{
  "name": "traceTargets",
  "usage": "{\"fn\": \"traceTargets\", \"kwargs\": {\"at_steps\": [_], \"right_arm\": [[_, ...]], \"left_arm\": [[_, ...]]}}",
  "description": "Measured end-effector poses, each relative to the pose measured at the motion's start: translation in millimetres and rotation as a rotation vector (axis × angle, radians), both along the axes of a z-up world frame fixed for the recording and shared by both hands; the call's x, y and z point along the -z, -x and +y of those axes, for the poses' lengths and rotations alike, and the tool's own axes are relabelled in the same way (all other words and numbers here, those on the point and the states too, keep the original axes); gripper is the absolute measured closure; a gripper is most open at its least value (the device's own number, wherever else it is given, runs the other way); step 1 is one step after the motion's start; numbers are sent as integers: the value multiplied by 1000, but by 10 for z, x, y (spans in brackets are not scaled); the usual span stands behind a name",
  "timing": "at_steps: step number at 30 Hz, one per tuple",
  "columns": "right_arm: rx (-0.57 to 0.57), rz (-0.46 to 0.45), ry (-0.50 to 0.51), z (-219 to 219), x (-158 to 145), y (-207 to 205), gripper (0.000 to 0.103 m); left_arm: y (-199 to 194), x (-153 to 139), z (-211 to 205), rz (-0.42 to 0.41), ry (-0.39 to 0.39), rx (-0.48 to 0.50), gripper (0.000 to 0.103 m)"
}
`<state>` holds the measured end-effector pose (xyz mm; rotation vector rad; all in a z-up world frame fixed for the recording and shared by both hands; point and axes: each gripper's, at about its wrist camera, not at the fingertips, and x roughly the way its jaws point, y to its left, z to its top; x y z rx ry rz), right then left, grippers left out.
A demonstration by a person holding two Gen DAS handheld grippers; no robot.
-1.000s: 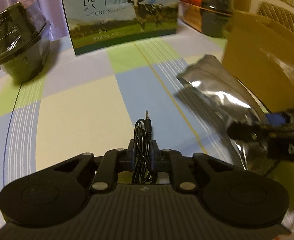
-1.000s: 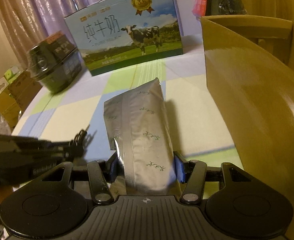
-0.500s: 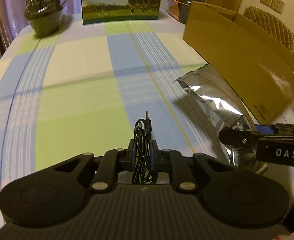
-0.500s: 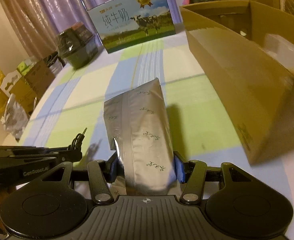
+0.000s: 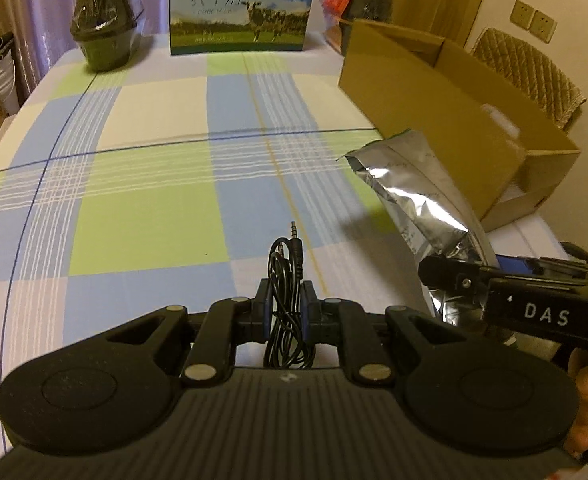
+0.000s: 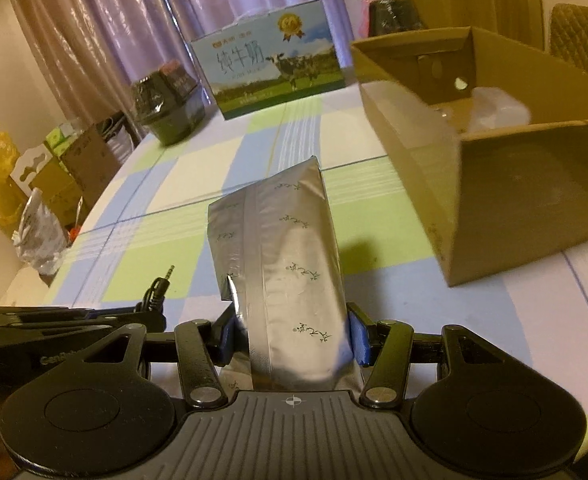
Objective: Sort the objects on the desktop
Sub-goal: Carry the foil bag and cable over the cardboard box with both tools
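Left tongs [image 5: 285,307] clamped on coiled audio cable [image 5: 287,280]. Right tongs [image 6: 291,337] clamped on silver foil pouch [image 6: 281,264], both above surface [image 5: 141,200]. Cardboard box [image 6: 494,168] ahead-right of right tongs.

Warm, yellowish indoor light fills both views — dim overall, with a strong orange cast. The foil pouch [image 5: 418,196] throws bright glare at centre right of the left wrist view and casts a soft shadow on the table [image 5: 141,208]. The cardboard box [image 6: 506,184] is smeared by motion blur at right of the right wrist view — fisheye bending and dark vignetting mark every corner.
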<state>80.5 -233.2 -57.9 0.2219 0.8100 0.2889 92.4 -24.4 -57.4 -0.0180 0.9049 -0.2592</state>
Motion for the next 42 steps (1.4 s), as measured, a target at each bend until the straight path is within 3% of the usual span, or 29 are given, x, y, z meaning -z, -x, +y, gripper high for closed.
{"fn": "traceTargets", "kwargs": {"at_steps": [21, 42], "right_arm": [[40, -69, -11, -363, -398, 413, 52], [122, -169, -54, -773, -865, 357, 52]], "left_arm": [[385, -438, -320, -79, 16, 29, 93], [189, -872, -769, -159, 78, 99, 93]]}}
